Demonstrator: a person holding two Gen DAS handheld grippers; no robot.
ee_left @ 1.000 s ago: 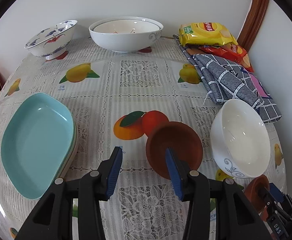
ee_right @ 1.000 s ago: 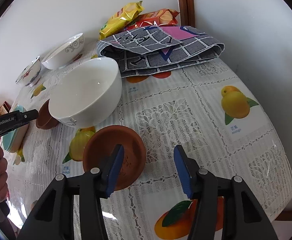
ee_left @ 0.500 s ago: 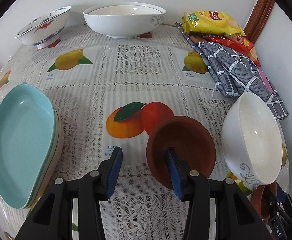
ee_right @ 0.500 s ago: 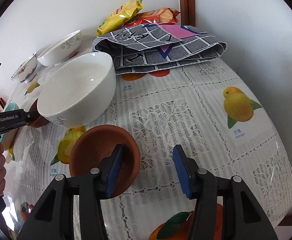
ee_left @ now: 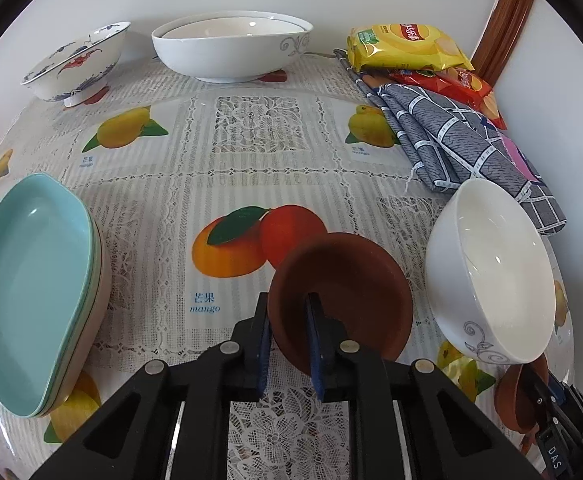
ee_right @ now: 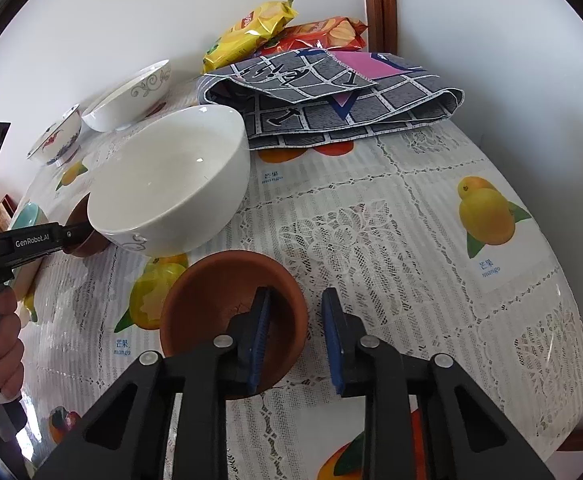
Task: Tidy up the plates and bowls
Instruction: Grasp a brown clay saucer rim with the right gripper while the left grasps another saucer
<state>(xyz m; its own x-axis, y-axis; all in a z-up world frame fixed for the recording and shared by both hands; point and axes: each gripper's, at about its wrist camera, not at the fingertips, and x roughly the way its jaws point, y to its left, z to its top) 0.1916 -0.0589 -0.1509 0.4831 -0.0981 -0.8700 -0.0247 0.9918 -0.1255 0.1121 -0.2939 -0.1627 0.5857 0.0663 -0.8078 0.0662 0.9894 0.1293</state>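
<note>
Left wrist view: teal plates (ee_left: 23, 280) sit far left on the bench (ee_left: 251, 160). Next, the L claw (ee_left: 289, 336) has just been closing & now pinches the near rim of a brown dish (ee_left: 351, 280), one pad inside, one outside, gap v. small. I think this dish is ready to lift & stack. A white bowl (ee_left: 491, 272) sits just right of it. Right wrist view: the R claw (ee_right: 297, 332) has been closing too. The other brown dish (ee_right: 211, 304) has its rim between the pads, but the outer pad isn't touching yet, so no hold.
</note>
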